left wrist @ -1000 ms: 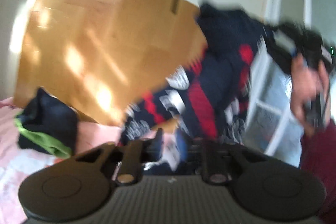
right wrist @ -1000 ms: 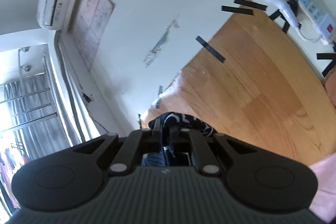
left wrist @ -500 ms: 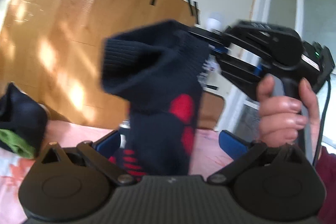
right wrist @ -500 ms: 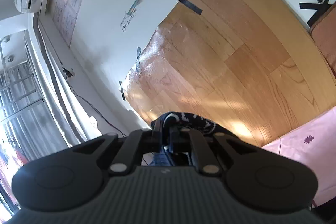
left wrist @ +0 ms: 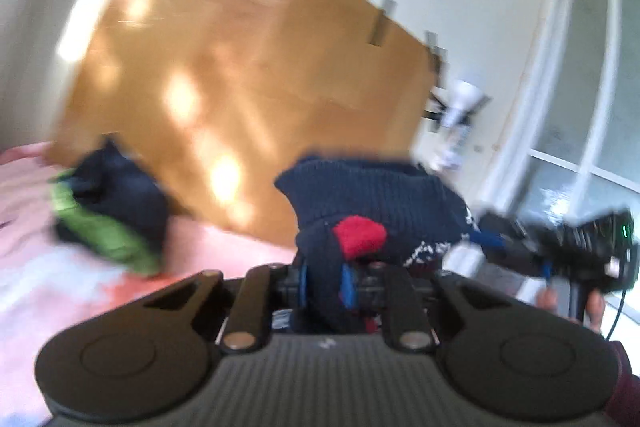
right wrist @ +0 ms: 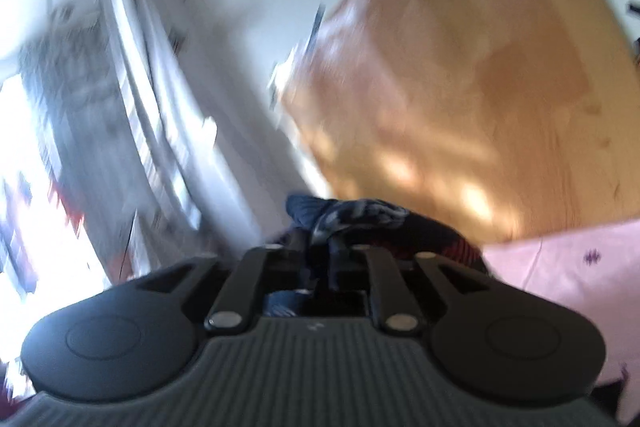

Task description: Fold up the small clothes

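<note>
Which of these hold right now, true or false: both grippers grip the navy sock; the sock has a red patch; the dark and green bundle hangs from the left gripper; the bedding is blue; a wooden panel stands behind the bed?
1. Both grippers grip the navy knitted sock with the red patch. True: the left gripper and the right gripper are each closed on it.
2. The sock has a red patch. True.
3. The dark and green fabric bundle hangs from the left gripper. False: it lies apart on the bedding.
4. The bedding is blue. False: the bed sheet is pink.
5. A wooden panel stands behind the bed. True.
</note>
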The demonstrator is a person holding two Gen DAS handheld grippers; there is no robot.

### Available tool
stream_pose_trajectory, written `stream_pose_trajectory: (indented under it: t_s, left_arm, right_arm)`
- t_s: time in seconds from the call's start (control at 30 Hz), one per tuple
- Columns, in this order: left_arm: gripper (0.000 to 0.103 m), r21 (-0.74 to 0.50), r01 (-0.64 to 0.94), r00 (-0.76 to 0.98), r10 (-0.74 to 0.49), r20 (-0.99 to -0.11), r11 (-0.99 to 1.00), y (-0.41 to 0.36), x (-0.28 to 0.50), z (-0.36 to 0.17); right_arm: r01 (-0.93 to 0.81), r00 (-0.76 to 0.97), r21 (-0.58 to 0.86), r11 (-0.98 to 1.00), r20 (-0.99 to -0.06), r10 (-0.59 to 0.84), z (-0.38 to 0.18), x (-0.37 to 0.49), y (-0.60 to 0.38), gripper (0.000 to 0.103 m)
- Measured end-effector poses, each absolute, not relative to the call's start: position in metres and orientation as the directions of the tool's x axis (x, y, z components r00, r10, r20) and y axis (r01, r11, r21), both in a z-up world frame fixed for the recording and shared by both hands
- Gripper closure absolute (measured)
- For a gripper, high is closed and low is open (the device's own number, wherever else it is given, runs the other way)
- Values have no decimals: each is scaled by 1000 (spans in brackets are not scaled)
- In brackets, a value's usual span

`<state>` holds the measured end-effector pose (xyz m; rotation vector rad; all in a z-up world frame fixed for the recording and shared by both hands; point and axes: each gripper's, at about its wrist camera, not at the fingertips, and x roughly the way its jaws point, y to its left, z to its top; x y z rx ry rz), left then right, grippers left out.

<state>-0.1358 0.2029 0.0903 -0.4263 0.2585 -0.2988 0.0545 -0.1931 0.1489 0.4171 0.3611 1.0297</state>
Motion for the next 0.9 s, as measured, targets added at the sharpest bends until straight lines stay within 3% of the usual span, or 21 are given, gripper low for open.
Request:
stream_pose_trajectory:
  t_s: [0.07, 0.23, 0.43, 0.57, 0.63, 0.67, 0.7, 0.83, 0.9]
  left_arm:
    - [89, -462, 115, 938, -249, -240, 879, 229, -155, 74]
    - [89, -544, -133, 899, -130, -419, 829, 271, -173, 22]
    - [90, -554, -207, 873, -102, -476, 806, 285, -193, -6]
    - [90, -558, -204, 878, -101, -468, 804, 285, -189, -5]
    - [90, -553, -199, 880, -101, -463, 809, 279, -188, -4]
    - [90, -552, -194, 883, -101, -459, 811, 278, -189, -3]
    - [90, -552, -189, 885, -102, -454, 812, 277, -187, -1]
    - [91, -566, -136, 910, -123, -396, 813, 275, -172, 18]
    - [93, -566, -62, 933, -154, -326, 822, 269, -165, 36]
  right_arm:
    - [-761, 476, 403, 509, -187, 859, 130, 42, -194, 50]
    - [-726, 529, 294, 622, -340, 778, 110, 51, -180, 50]
    - [-726, 541, 143, 673, -485, 687, 105, 93, -122, 49]
    - [-746, 445, 178, 642, -583, 679, 92, 126, -78, 24]
    - [-723, 438, 168, 670, -638, 633, 73, 132, -63, 29]
    - [-703, 433, 183, 688, -657, 617, 66, 135, -58, 62]
    - [-692, 437, 187, 697, -660, 611, 67, 135, -57, 69]
    - [-643, 574, 170, 746, -539, 617, 107, 114, -78, 73]
    - [-625, 655, 207, 752, -385, 650, 152, 96, -117, 73]
